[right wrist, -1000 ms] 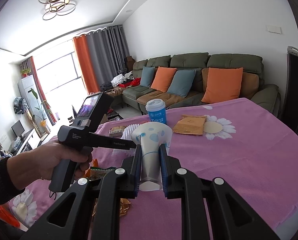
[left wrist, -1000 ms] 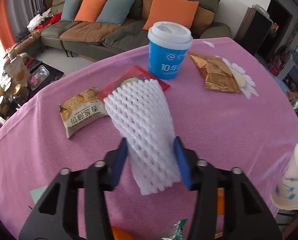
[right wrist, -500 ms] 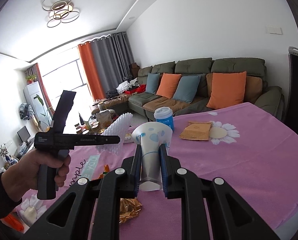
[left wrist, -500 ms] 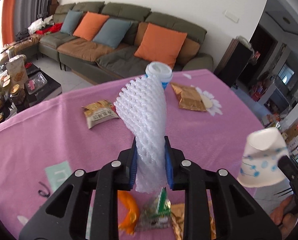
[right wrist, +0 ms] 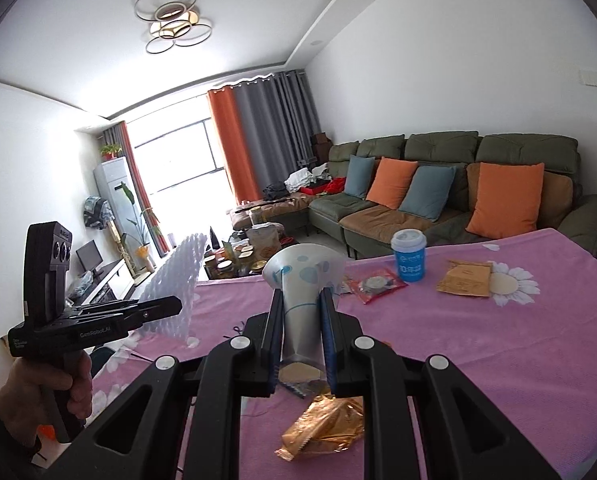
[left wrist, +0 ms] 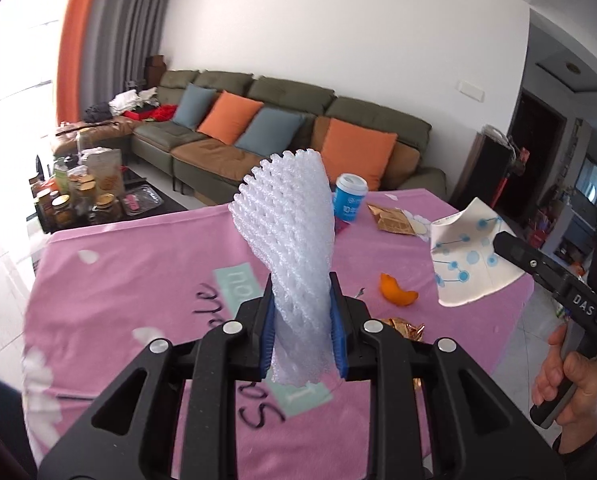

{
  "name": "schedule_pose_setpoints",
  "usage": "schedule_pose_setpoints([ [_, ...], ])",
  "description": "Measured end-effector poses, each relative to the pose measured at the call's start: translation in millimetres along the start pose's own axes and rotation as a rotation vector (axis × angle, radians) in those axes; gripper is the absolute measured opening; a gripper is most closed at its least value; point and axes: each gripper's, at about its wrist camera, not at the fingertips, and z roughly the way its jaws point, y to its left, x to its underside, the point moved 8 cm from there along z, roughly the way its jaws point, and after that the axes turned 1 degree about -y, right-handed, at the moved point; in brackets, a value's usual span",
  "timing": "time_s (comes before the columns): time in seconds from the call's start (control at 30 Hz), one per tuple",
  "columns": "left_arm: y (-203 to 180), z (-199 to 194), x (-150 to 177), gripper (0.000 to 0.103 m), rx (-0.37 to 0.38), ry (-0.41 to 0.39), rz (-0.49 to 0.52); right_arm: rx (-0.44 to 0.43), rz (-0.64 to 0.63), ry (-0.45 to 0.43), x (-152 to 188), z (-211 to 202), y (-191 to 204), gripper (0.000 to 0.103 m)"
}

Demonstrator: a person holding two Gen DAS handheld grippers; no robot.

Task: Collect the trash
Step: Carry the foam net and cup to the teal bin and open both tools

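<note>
My left gripper (left wrist: 301, 334) is shut on a white foam fruit net (left wrist: 290, 248) and holds it upright well above the pink tablecloth (left wrist: 138, 280). The net also shows in the right wrist view (right wrist: 174, 288). My right gripper (right wrist: 301, 344) is shut on a squashed white paper cup with blue dots (right wrist: 302, 280), held above the table; the cup also shows in the left wrist view (left wrist: 468, 252). On the table lie a blue coffee cup with white lid (right wrist: 408, 255), a gold wrapper (right wrist: 464, 278), a red packet (right wrist: 374, 284), an orange peel (left wrist: 396, 290) and a crumpled gold wrapper (right wrist: 322, 426).
A green sofa with orange and blue cushions (right wrist: 438, 192) stands behind the table. A low table with jars (left wrist: 82, 196) is to the far left. The table's edges run close on the left (left wrist: 38, 264) and the right (left wrist: 514, 320).
My left gripper closed on the foam net, lifted it off the table and drew back and up. My right gripper kept its hold on the paper cup and turned slightly left.
</note>
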Motion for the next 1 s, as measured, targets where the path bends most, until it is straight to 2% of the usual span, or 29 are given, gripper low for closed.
schedule_pose_setpoints([
  [0.13,17.3,-51.5,15.6,0.023,-0.02,-0.033,-0.037,-0.066,-0.028,0.005,0.2,2.1,34.9,0.016],
  [0.3,43.6,-107.9,34.8,0.023,-0.085,-0.079,-0.074,-0.148,-0.059,0.02,5.1,7.1,80.5,0.016],
  [0.8,154.8,-249.7,89.3,0.023,-0.333,-0.161,-0.224,-0.386,-0.149,0.097,13.6,46.4,207.6,0.016],
  [1.0,204.6,-296.1,116.8,0.024,-0.427,-0.158,-0.282,-0.491,-0.168,0.149,18.4,74.4,255.9,0.016],
])
